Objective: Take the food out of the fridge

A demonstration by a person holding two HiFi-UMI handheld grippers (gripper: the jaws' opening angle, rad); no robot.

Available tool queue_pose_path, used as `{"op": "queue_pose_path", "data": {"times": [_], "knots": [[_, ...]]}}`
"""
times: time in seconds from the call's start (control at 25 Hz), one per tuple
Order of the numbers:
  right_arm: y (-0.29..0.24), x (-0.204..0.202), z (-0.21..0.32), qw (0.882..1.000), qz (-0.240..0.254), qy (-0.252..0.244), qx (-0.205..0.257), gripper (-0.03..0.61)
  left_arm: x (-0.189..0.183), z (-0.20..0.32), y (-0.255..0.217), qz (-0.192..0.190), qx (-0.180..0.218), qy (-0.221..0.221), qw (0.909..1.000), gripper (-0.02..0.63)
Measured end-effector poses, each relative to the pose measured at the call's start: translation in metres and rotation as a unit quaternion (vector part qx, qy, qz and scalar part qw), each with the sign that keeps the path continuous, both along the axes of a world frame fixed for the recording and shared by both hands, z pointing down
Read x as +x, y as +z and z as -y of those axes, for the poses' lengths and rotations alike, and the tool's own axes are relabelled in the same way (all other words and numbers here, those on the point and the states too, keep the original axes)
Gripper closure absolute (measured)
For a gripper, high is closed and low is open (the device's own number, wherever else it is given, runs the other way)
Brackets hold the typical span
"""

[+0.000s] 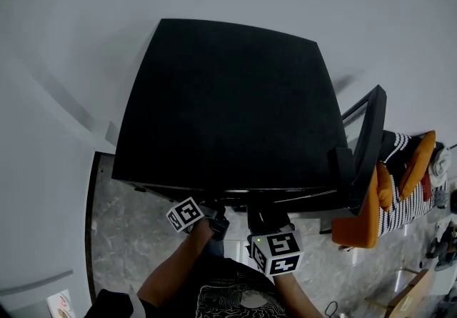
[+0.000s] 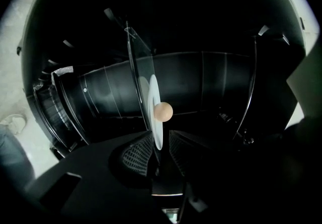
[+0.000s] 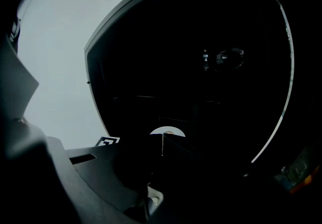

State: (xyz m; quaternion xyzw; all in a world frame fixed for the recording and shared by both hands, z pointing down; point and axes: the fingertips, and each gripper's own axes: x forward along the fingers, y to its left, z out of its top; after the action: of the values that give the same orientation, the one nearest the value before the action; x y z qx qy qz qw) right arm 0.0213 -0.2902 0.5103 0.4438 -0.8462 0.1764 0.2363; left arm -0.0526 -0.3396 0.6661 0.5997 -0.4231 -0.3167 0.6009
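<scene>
A black fridge (image 1: 228, 109) fills the head view from above, its door (image 1: 368, 145) swung open to the right. Both grippers reach into its front, and only their marker cubes (image 1: 186, 214) (image 1: 277, 252) show. In the left gripper view a white plate (image 2: 155, 99) appears edge-on on a glass shelf, with a round tan egg-like food (image 2: 163, 112) on it. My left gripper (image 2: 160, 140) has its ribbed pads closed on the plate's near rim. The right gripper view shows the same plate (image 3: 167, 131) small and ahead in the dark. My right gripper (image 3: 162, 167) is lost in shadow.
An orange chair with a striped cushion (image 1: 389, 195) stands just right of the open door. Grey marble floor (image 1: 128, 238) lies in front of the fridge, with white wall behind it. Dark ribbed walls (image 2: 100, 102) and a wire rail (image 2: 254, 87) line the fridge interior.
</scene>
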Motion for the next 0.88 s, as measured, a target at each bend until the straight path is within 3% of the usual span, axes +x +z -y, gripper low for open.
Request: {"op": "queue_pose_path", "data": {"times": [0.2, 0.36, 0.6, 0.88], "knots": [[0.0036, 0.0041, 0.0013, 1.0, 0.0, 0.006, -0.004, 0.555, 0.0001, 0.0035, 0.0012, -0.016, -0.012, -0.008, 0.9998, 0.51], [0.0045, 0.0059, 0.0016, 1.0, 0.0, 0.008, -0.007, 0.555, -0.0011, 0.0032, 0.007, -0.006, -0.035, -0.011, 0.9993, 0.575], [0.0048, 0.0076, 0.002, 1.0, 0.002, 0.01, -0.007, 0.555, -0.0014, 0.0037, 0.0074, -0.027, -0.06, -0.021, 0.9976, 0.584], [0.003, 0.0076, -0.0008, 1.0, 0.005, 0.009, -0.004, 0.555, -0.0021, 0.002, 0.0043, -0.038, -0.058, -0.026, 0.9972, 0.592]]}}
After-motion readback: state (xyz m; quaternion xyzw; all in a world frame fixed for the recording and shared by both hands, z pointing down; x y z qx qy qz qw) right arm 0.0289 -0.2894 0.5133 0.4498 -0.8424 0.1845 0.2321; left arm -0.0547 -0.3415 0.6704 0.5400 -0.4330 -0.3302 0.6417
